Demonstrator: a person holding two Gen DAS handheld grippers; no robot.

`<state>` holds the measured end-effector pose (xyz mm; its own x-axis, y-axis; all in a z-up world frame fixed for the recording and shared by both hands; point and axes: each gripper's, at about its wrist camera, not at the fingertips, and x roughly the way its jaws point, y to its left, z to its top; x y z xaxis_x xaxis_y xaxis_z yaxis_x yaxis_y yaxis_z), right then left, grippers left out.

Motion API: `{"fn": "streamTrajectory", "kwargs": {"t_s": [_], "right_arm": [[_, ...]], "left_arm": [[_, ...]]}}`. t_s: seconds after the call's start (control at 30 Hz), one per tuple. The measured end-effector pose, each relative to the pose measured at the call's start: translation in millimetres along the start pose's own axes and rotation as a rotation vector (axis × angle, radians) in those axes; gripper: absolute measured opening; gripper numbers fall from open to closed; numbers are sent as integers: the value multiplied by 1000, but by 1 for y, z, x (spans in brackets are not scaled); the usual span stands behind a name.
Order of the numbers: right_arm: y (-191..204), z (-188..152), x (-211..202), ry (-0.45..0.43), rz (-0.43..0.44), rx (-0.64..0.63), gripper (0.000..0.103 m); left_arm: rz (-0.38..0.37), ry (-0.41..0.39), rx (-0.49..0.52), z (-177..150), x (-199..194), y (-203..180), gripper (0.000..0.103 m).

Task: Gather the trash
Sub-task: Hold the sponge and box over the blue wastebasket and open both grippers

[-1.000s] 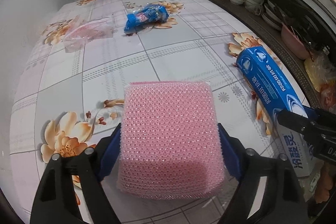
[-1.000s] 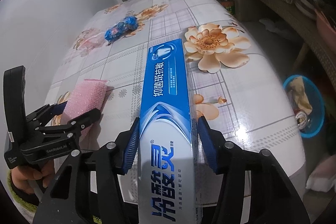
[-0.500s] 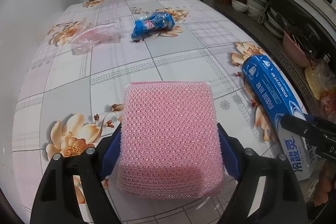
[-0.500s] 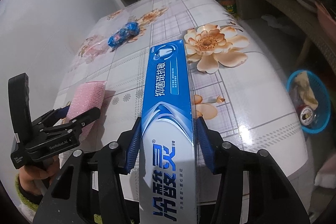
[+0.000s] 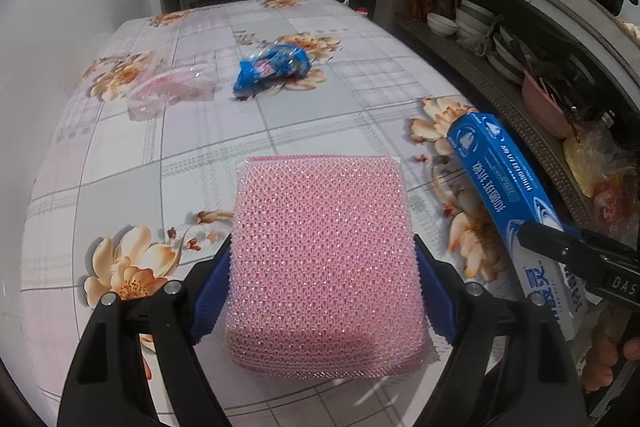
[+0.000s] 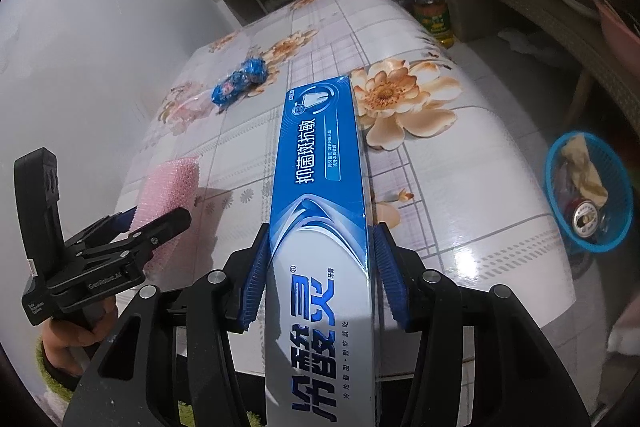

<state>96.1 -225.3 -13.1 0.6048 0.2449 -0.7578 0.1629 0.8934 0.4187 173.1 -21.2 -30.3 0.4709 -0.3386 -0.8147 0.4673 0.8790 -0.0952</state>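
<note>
Left gripper [image 5: 324, 287] is clamped on a pink mesh sponge [image 5: 326, 259], blue pads pressing both sides, sponge sticking fwd over the floral-tiled surface [image 5: 160, 163]. Can't tell if the sponge's underside is touching the surface or just above it. From the right wrist cam the same sponge [image 6: 170, 195] shows at far left, pinched in the left gripper [image 6: 148, 223], w/ a hand [image 6: 76, 339] on the handle below.

Right gripper [image 6: 320, 275] is closed on a long blue-and-white toothpaste box [image 6: 320, 211], pads on both long sides, box pointing away toward the far end of the surface [image 6: 460, 187]. In the left cam that box [image 5: 504, 179] runs along the right edge, the right gripper [image 5: 576, 259] gripping its near part.

Still out on the surface: a crumpled blue wrapper [image 5: 274, 67] near the far middle, and just left of it a clear plastic bag w/ pink tint [image 5: 170, 91]. They're near each other but apart. Right cam has the wrapper [image 6: 240, 81] well beyond the sponge.

Off the surface's right side, down on the floor, a blue basket [image 6: 616, 239] holds a can and some crumpled paper. A bottle of oil [image 6: 430, 7] stands past the far corner; bowls stacked on the shelf [image 5: 472, 23] at right.
</note>
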Motion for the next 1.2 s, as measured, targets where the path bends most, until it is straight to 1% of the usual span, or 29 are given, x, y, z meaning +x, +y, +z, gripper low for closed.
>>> {"fn": "streamTrajectory", "kwargs": {"t_s": [0.2, 0.33, 0.5, 0.63, 0.7, 0.77, 0.87, 0.97, 1.07, 1.17, 1.2], "right_arm": [[-14, 2, -15, -32, 13, 26, 48], [-32, 3, -31, -66, 16, 63, 48], [-60, 2, -49, -106, 14, 125, 48], [-87, -1, -61, -133, 2, 183, 48], [-105, -5, -67, -146, -7, 224, 48], [-122, -9, -73, -160, -17, 267, 48], [-154, -21, -83, -177, -59, 340, 48], [-188, -35, -89, -185, -108, 419, 48], [-224, -55, -92, -174, -156, 514, 48], [-262, -78, -94, -165, -184, 621, 48], [-272, -84, -94, -163, -195, 648, 48]], "left_arm": [[-42, -26, 34, 12, -9, -23, 80], [-88, -31, 67, 24, -10, -47, 80], [-153, -29, 133, 40, -9, -89, 80], [-217, -13, 195, 56, -4, -132, 80], [-259, 8, 219, 64, 3, -153, 80], [-304, 38, 232, 71, 13, -174, 80], [-384, 119, 246, 84, 39, -215, 80], [-433, 206, 251, 95, 70, -254, 80], [-455, 306, 238, 101, 106, -291, 80], [-466, 407, 230, 102, 146, -327, 80], [-455, 420, 243, 102, 156, -337, 80]]}}
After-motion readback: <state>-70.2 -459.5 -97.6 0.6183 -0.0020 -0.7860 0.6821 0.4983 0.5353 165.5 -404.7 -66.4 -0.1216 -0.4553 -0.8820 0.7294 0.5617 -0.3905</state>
